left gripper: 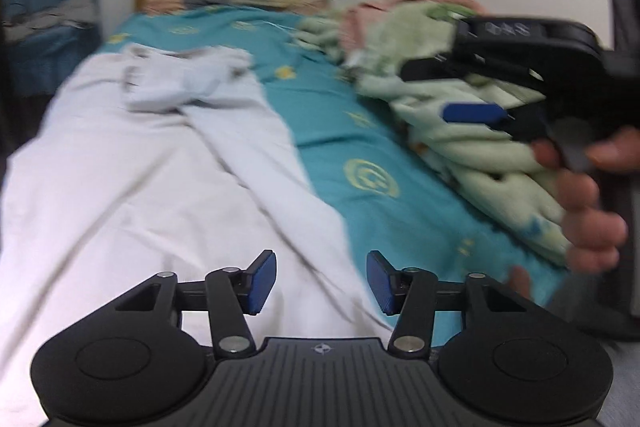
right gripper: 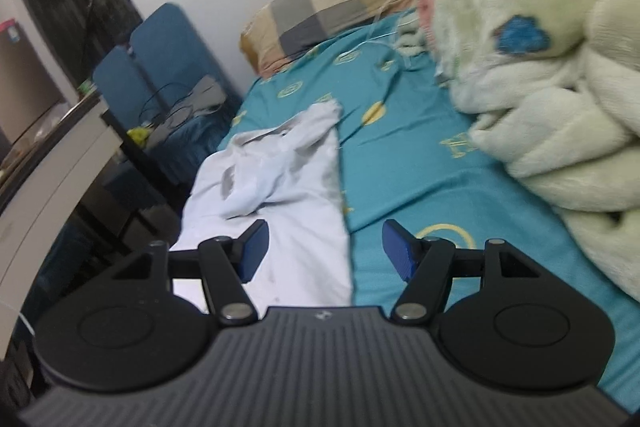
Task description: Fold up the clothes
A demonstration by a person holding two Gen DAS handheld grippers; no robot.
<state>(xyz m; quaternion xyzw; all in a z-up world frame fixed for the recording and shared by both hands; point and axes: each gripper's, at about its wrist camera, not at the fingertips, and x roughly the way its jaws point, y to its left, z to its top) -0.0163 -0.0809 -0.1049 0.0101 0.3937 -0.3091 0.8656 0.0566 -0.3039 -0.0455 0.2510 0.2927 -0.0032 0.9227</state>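
Note:
A white garment [left gripper: 152, 163] lies spread lengthwise on the teal bedsheet [left gripper: 384, 163], with a bunched part [left gripper: 188, 79] at its far end. My left gripper [left gripper: 321, 281] hovers open above the garment's near right edge, nothing between its blue pads. In the right wrist view the same garment [right gripper: 296, 195] lies ahead and to the left, and my right gripper [right gripper: 325, 251] is open over its right edge and the bedsheet [right gripper: 400, 155]. The right gripper [left gripper: 480, 95] also shows at the right of the left wrist view, held by a hand [left gripper: 580, 195]; its state there is blurred.
A fluffy green blanket [right gripper: 540, 99] with a pink one behind it is piled along the bed's right side. A checked pillow [right gripper: 332, 7] lies at the head by the wall. Left of the bed stand a blue chair [right gripper: 160, 67] and a white desk [right gripper: 52, 163].

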